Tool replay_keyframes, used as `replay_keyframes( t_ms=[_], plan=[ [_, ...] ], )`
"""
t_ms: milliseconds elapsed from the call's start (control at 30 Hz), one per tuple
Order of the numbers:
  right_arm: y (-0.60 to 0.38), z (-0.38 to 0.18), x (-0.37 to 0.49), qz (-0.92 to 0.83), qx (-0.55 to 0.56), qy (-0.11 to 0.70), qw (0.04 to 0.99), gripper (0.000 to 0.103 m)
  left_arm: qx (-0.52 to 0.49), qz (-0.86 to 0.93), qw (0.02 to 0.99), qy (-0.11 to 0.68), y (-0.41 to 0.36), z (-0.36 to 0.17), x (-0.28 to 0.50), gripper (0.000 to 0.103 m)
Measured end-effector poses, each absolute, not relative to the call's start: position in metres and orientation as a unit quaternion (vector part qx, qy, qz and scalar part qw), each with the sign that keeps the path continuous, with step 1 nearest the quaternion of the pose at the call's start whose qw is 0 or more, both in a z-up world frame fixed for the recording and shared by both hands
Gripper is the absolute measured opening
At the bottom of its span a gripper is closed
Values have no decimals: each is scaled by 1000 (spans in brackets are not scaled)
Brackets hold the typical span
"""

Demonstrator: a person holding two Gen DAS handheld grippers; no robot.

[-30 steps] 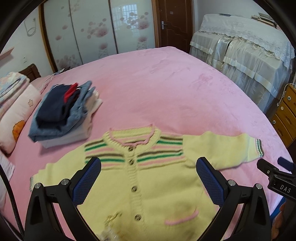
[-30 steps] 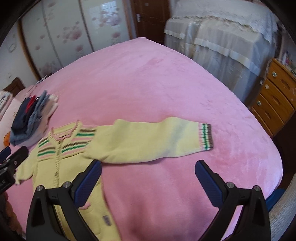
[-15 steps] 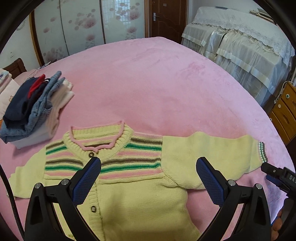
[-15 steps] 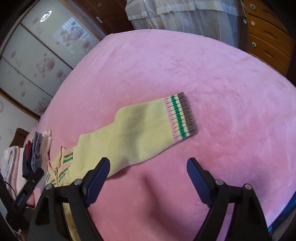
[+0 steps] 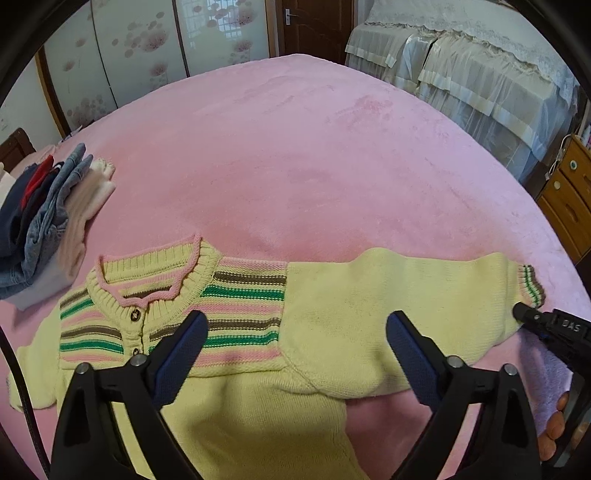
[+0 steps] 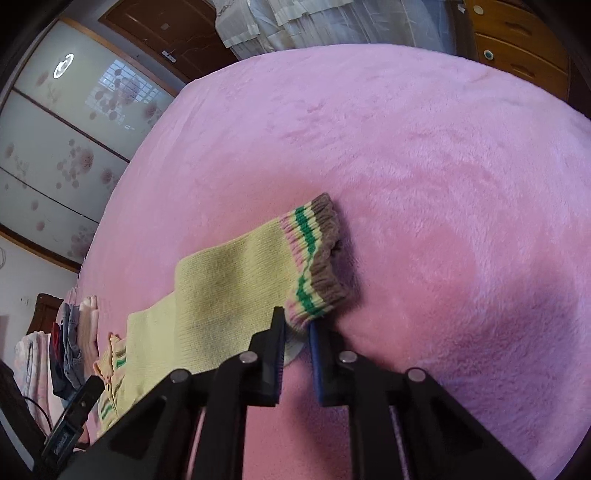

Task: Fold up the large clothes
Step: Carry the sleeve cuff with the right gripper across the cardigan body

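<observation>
Knitwear lies flat on the bed: a pale yellow ribbed cardigan (image 5: 258, 369) with pink, green and brown stripes across the chest, a pink-edged collar and small round buttons down the front. Its body sits directly under the left gripper (image 5: 295, 347), whose blue-padded jaws stand wide apart with nothing between them, having narrowed only slightly. One sleeve stretches away to the right of that claw, ending in a striped cuff (image 6: 314, 266).

The right gripper (image 6: 297, 332) has just been closing, and its jaws are now nearly together, pinching the near lower corner of that cuff — the knit bunches up just ahead of the pads.

Beneath everything is a plush pink blanket (image 5: 314, 166), soft and faintly brushed, covering the whole bed. Far left of the left claw rests a pile of folded clothes (image 5: 48, 221) in denim, navy, red and cream. Beyond the bed stand frosted sliding doors with a floral print (image 5: 147, 55), a dark wooden door (image 5: 314, 26), furniture under a lace-trimmed cloth (image 5: 480, 66) and wooden drawers (image 5: 569, 199).

The cardigan's hem is cut off below the left claw, and its other sleeve is partly hidden behind the black jaw — a fingertip shows at the lower right edge.
</observation>
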State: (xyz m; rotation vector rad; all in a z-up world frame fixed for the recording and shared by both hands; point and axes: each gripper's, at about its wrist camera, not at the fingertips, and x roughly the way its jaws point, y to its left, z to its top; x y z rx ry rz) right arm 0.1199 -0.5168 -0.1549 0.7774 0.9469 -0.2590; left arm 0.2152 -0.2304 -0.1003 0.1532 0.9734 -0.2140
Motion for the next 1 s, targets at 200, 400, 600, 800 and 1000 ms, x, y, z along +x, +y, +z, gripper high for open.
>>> replay_keyframes(
  t_ms=[200, 400, 600, 800, 1000],
  plan=[
    [-477, -86, 113, -99, 272, 377, 880, 10, 60, -83, 879, 465, -206, -84, 205, 93],
    [-374, -17, 130, 40, 177, 337, 924, 10, 0, -59, 883, 466, -124, -65, 185, 93],
    [-255, -49, 158, 146, 91, 395, 903, 13, -15, -57, 878, 475, -56, -78, 163, 93],
    [-227, -106, 164, 162, 92, 492, 850, 29, -40, -105, 856, 504, -32, -109, 154, 93],
    [-262, -101, 128, 138, 137, 482, 854, 34, -140, -204, 824, 510, -36, -125, 169, 54]
  ],
)
